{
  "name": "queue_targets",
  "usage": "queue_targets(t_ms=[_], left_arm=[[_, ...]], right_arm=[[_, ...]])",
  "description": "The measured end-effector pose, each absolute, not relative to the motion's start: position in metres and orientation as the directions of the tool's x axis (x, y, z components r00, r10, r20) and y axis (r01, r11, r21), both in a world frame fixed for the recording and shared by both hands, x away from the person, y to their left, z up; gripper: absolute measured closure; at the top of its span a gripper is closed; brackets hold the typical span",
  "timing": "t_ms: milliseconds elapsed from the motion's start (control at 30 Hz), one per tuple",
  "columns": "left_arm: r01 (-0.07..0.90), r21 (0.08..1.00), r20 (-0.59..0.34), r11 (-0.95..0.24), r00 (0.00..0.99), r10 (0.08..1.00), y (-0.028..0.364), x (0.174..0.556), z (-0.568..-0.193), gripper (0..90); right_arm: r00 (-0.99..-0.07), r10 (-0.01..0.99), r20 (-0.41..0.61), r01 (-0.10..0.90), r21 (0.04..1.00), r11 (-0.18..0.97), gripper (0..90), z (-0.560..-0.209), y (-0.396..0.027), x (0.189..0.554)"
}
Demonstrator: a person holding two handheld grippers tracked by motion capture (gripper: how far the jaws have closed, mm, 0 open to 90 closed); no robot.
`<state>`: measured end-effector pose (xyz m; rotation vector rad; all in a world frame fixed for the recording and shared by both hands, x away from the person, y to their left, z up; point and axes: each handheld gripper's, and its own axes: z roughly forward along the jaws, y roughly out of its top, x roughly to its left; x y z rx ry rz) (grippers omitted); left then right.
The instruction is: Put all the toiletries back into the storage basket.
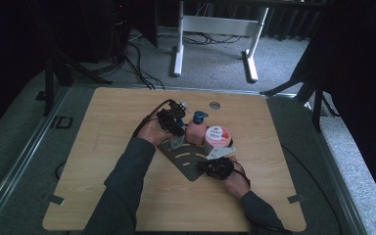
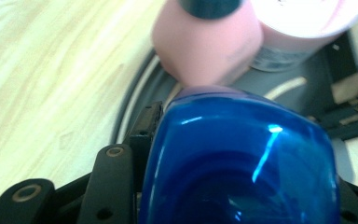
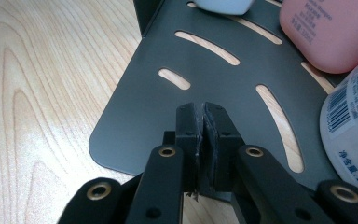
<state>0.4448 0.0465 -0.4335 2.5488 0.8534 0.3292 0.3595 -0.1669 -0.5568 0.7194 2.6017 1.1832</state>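
The blue bottle [image 2: 242, 158] sat pinched between the jaws of your left gripper [image 1: 172, 122], at the left edge of the dark slotted tray [image 3: 168, 107], just beside the pink pump bottle [image 1: 196, 131]. A pink-lidded container [image 1: 217, 137] stood to the right of that bottle. Your right gripper [image 1: 217, 166] rested at the tray's near edge, jaws pressed together with nothing visible between them, on the wooden tabletop [image 1: 103, 147].

blue translucent bottle [image 2: 242, 158] upright on dark slotted plate [image 3: 168, 107], beside pink bottle [image 2: 205, 42]
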Motion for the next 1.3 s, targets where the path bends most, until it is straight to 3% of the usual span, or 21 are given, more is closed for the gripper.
queue_targets(t_ms=[667,1300], left_arm=[[0.597,0.503,0.07,-0.626,0.693,0.717,0.049,0.461,-0.438,55.8],[0.598,0.534,0.054,-0.598,0.681,0.73,0.043,0.472,-0.443,55.8]], right_arm=[[-0.864,0.504,0.023,0.348,0.75,0.562,85.0,-0.557,-0.167,0.36],[-0.864,0.503,0.025,0.349,0.749,0.563,84.9,-0.557,-0.166,0.359]])
